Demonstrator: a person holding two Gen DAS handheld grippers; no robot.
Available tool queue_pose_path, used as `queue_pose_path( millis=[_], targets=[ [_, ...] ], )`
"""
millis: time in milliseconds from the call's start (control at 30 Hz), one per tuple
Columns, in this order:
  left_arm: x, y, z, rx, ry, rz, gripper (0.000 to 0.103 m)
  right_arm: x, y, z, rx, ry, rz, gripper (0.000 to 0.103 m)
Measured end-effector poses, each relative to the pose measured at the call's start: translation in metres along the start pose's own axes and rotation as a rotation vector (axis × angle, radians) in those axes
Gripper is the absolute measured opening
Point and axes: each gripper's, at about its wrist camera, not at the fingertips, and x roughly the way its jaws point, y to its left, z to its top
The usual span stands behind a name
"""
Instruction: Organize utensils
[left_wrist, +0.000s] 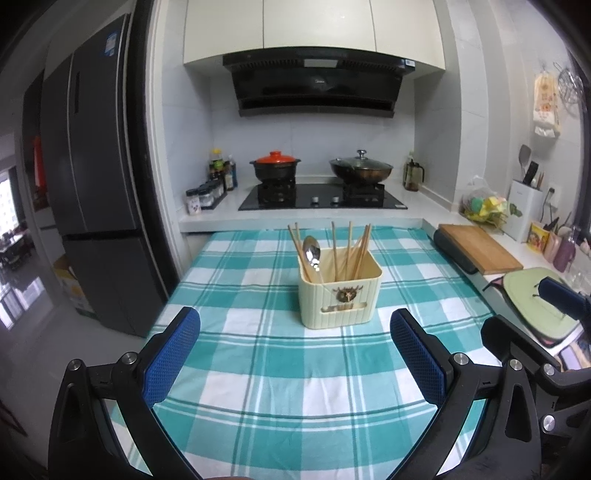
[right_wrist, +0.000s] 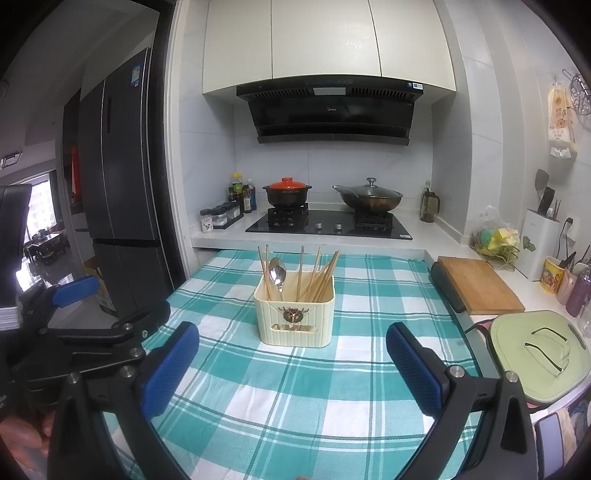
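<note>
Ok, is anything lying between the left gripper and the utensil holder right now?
No. In the left wrist view only bare checked tablecloth lies between the open left gripper and the cream utensil holder.

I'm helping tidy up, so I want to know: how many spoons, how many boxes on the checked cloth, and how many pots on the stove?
spoon: 1
box: 1
pots on the stove: 2, the orange-lidded pot and the glass-lidded pot
Total: 4
</note>
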Motion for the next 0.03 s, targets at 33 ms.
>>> queue_pose_path(
  millis=[33],
  targets=[
    [0.0003,-0.0004,0.0002,0.002,0.001,0.000,0.103,0.0002,0.0006,-0.0008,0.001,0.000,0.001,0.103]
  ],
)
